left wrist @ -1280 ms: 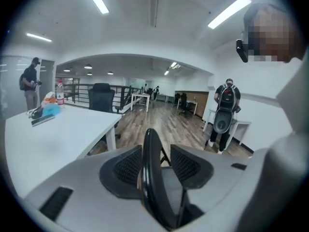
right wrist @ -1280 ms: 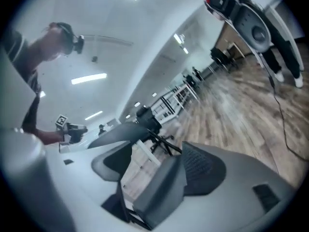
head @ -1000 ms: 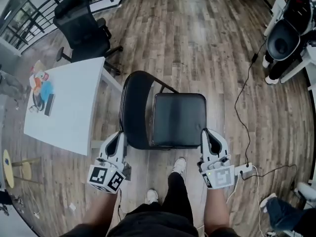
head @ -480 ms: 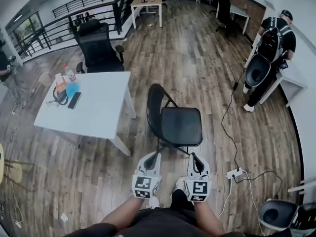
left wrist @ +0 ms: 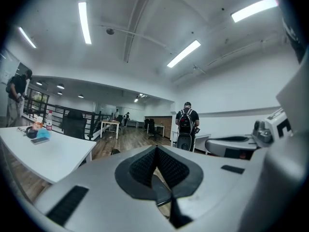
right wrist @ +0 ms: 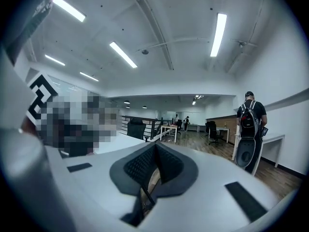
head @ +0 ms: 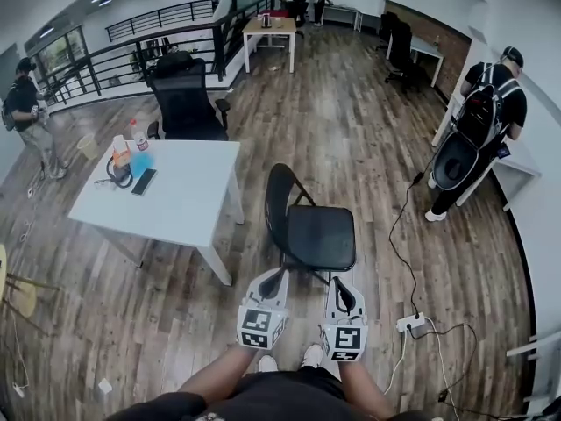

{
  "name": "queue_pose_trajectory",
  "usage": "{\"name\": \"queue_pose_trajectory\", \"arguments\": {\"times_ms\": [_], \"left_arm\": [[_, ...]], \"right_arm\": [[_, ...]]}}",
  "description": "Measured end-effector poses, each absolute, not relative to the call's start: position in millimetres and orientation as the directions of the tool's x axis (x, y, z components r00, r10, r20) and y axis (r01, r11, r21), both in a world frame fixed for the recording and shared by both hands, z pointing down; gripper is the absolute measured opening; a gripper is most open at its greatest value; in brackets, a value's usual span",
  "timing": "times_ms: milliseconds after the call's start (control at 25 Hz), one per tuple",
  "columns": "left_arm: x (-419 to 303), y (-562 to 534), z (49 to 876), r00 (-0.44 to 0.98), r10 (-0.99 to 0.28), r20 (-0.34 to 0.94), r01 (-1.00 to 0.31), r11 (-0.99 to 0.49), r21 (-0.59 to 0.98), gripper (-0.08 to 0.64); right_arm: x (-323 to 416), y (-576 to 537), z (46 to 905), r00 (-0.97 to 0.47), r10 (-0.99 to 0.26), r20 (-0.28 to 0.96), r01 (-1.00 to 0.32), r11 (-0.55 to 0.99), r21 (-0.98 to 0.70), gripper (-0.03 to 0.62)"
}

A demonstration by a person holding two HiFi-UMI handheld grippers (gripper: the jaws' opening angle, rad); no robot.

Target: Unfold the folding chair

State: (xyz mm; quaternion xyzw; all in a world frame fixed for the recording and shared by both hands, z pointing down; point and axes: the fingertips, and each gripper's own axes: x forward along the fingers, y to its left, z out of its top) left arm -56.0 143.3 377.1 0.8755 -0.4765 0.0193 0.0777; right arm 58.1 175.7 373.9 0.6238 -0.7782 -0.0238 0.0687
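The black folding chair (head: 317,235) stands open on the wood floor in the head view, its seat flat and its rounded backrest (head: 278,202) on the left. Both grippers hover side by side just in front of the chair's near edge, apart from it. My left gripper (head: 279,275) is shut with nothing in it, and my right gripper (head: 337,281) is shut and empty too. In the left gripper view the closed pads (left wrist: 145,166) meet at the tip and point level across the room. The right gripper view shows the same closed pads (right wrist: 166,163).
A white table (head: 188,196) with a bottle, headphones and a phone stands left of the chair. Behind it is a black office chair (head: 184,99). A person with a backpack (head: 491,103) stands at the right. A power strip (head: 410,323) and cable lie right of my feet.
Both grippers have left the chair's sides, pulled back from it and come close together. The head view has lifted, so the chair looks smaller and farther off.
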Motion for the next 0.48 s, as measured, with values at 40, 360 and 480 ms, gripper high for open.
{"name": "queue_pose_trajectory", "arguments": {"times_ms": [40, 360, 480], "left_arm": [[-57, 145, 376, 0.544, -0.832, 0.107, -0.838, -0.532, 0.12, 0.005], [-63, 156, 371, 0.537, -0.837, 0.1, -0.842, -0.526, 0.118, 0.005], [-62, 152, 365, 0.532, -0.843, 0.076, -0.845, -0.524, 0.109, 0.005]], "right_arm": [[57, 177, 373, -0.216, -0.974, 0.074, -0.967, 0.224, 0.121, 0.014], [48, 187, 371, -0.23, -0.971, 0.065, -0.964, 0.236, 0.122, 0.014], [53, 183, 366, -0.228, -0.972, 0.054, -0.964, 0.233, 0.129, 0.014]]}}
